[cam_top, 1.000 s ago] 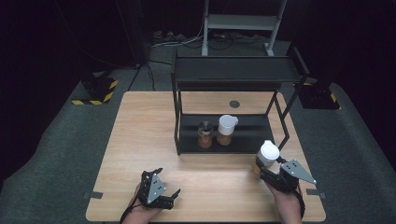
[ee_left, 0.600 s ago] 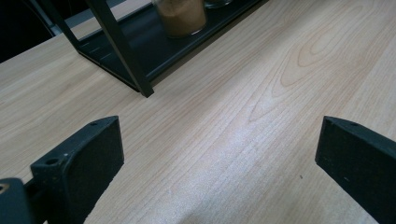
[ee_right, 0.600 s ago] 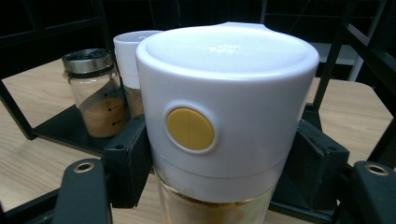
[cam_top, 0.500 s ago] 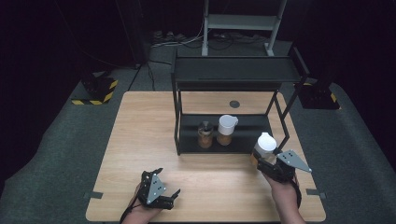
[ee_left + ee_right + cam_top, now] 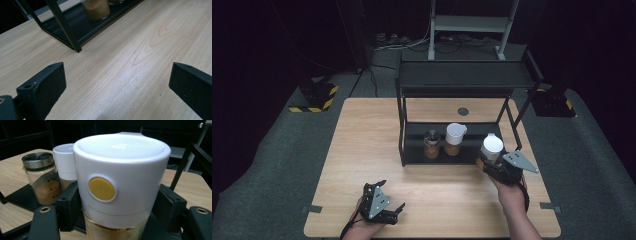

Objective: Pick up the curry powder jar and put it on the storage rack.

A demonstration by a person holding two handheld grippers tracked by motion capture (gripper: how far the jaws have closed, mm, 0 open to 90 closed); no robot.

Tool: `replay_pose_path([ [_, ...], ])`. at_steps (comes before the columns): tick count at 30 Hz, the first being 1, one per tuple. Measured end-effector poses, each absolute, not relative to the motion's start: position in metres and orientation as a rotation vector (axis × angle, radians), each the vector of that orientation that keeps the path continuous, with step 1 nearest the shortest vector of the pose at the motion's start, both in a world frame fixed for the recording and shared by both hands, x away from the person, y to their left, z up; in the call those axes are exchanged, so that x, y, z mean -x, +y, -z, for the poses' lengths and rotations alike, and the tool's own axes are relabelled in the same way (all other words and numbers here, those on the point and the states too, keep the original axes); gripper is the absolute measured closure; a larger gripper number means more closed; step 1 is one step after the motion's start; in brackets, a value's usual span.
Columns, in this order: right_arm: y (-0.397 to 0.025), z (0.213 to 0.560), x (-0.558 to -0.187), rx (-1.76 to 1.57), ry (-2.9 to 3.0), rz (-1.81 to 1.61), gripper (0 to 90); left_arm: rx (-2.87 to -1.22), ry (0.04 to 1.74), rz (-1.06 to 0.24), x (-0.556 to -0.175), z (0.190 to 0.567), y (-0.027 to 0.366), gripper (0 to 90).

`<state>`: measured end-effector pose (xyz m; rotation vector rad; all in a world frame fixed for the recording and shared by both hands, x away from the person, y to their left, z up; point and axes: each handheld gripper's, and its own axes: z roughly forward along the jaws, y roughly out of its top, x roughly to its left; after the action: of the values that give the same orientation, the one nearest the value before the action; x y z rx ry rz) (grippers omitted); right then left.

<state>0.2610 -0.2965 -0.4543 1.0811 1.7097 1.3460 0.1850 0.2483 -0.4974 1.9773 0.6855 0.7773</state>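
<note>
Pale wood grain is running across the table (image 5: 362,145), with a black 2-tier rack (image 5: 462,80) standing toward its far side against a dark room. On the right, the right gripper (image 5: 488,165) is clamping its 2 black jaws on a white-capped jar (image 5: 492,146), 1 jaw pressing each side just below the cap; a yellow round button is facing the right gripper view, and amber contents are showing under the cap. That jar is sitting at the right end of the rack's lower shelf, beside a second white-capped jar (image 5: 455,135) and a metal-lidded spice jar (image 5: 431,143). Near the table's front edge, the left gripper (image 5: 397,211) is hovering over bare wood with its jaws spread wide, gripping nothing.
</note>
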Motion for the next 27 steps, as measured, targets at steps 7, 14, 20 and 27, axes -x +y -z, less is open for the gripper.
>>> replay_pose_path([
  [7,-0.291,0.454,-0.272,-1.082,1.708,-1.34,30.3,-1.978,0.681,-0.776,-0.185,0.497,0.249,1.4],
  [14,-0.287,0.455,-0.283,-1.092,1.707,-1.33,30.3,-1.975,0.676,-0.777,-0.185,0.498,0.249,1.4],
  [20,-0.283,0.456,-0.292,-1.103,1.702,-1.323,30.3,-1.975,0.671,-0.778,-0.185,0.498,0.25,1.4],
  [27,-0.281,0.459,-0.301,-1.115,1.702,-1.313,30.3,-1.971,0.672,-0.775,-0.185,0.498,0.25,1.4],
])
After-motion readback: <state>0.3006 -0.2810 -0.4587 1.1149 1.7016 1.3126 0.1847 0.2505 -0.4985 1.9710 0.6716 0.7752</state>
